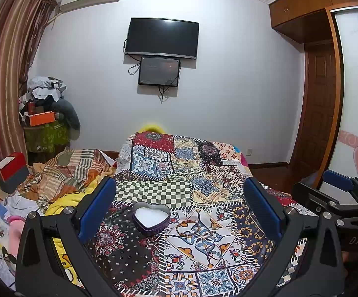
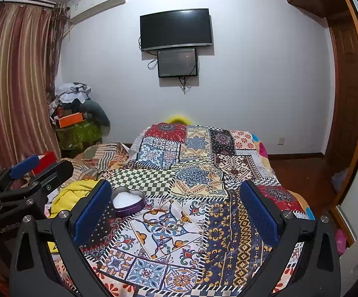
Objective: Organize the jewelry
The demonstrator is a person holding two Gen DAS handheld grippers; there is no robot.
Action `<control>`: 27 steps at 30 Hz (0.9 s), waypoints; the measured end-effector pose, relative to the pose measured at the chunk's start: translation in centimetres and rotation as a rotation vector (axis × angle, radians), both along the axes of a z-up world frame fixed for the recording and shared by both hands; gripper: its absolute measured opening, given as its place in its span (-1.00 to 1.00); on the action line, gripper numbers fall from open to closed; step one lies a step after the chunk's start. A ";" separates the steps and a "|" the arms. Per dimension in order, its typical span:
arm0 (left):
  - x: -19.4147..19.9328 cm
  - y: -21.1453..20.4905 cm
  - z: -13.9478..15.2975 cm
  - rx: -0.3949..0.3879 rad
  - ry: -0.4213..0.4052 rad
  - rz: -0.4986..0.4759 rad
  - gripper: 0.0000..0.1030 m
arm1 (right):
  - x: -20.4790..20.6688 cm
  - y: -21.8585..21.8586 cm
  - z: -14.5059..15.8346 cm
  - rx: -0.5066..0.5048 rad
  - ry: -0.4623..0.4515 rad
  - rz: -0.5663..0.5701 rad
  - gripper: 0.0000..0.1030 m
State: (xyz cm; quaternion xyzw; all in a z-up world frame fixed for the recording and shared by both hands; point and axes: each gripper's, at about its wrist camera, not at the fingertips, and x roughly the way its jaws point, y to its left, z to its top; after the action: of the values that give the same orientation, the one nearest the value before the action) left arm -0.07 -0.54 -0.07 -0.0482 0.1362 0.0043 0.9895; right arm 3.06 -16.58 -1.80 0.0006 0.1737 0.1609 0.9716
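Both grippers' fingers spread, empty; bracelet [image 2: 155, 215] between right gripper [image 2: 176, 208] fingers, untouched.

left tongs [image 1: 179, 212] spread wide, right tongs [image 2: 176, 212] likewise, side by side, both empty

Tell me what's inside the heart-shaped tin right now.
The heart-shaped tin shows only a white lining or filling; no jewelry visible inside. Its near wall hides part of the bottom. A bracelet lies outside on the bedspread.
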 end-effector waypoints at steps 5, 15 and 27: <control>0.0 0.0 0.0 0.000 0.000 -0.001 1.00 | 0.0 0.0 0.0 0.001 0.001 0.000 1.00; 0.0 0.0 0.1 0.002 0.000 -0.001 1.00 | 0.0 0.0 0.0 -0.001 0.001 0.000 1.00; 0.2 0.0 0.1 0.006 0.006 -0.001 1.00 | 0.3 -0.1 -0.3 -0.006 0.012 -0.006 1.00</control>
State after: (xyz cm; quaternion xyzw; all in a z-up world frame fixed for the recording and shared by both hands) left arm 0.14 -0.57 0.05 -0.0450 0.1392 0.0044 0.9892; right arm 3.34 -16.70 -2.09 -0.0010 0.1799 0.1573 0.9710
